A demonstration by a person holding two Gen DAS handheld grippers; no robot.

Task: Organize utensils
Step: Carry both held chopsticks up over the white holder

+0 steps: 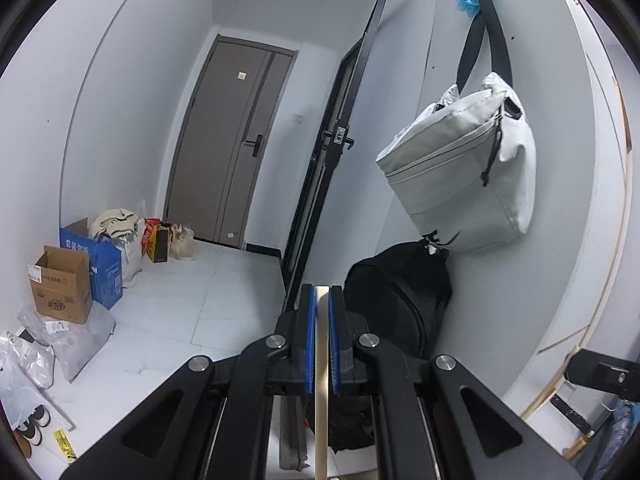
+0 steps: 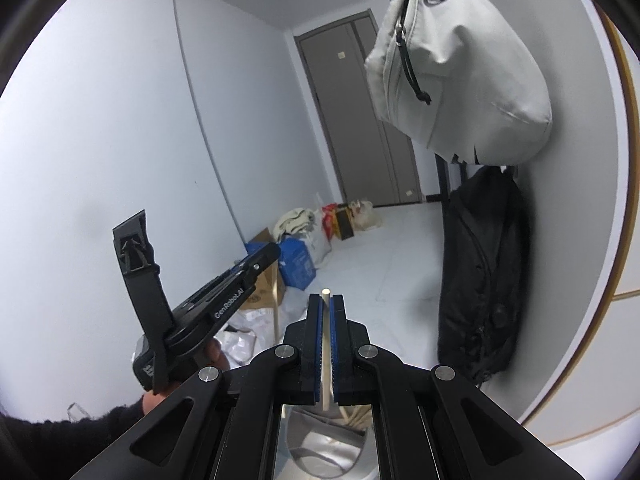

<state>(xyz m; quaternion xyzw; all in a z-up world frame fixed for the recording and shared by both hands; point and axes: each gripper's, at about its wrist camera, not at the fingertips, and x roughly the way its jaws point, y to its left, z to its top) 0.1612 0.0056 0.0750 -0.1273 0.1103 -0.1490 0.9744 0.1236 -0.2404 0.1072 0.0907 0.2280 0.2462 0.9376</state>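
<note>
Chopsticks are the utensils in hand, one per gripper. Left wrist view: the left gripper (image 1: 322, 294) has its jaws closed on a pale wooden chopstick (image 1: 321, 400) running toward 6 o'clock; a grey bag (image 1: 460, 168) hangs at 2 o'clock. Right wrist view: the right gripper (image 2: 326, 300) clamps a second chopstick (image 2: 327, 344) above a metal container (image 2: 328, 448) at 6 o'clock; the left gripper sits at 9 o'clock. Judged status: both sticks lifted, neither yet placed.
</note>
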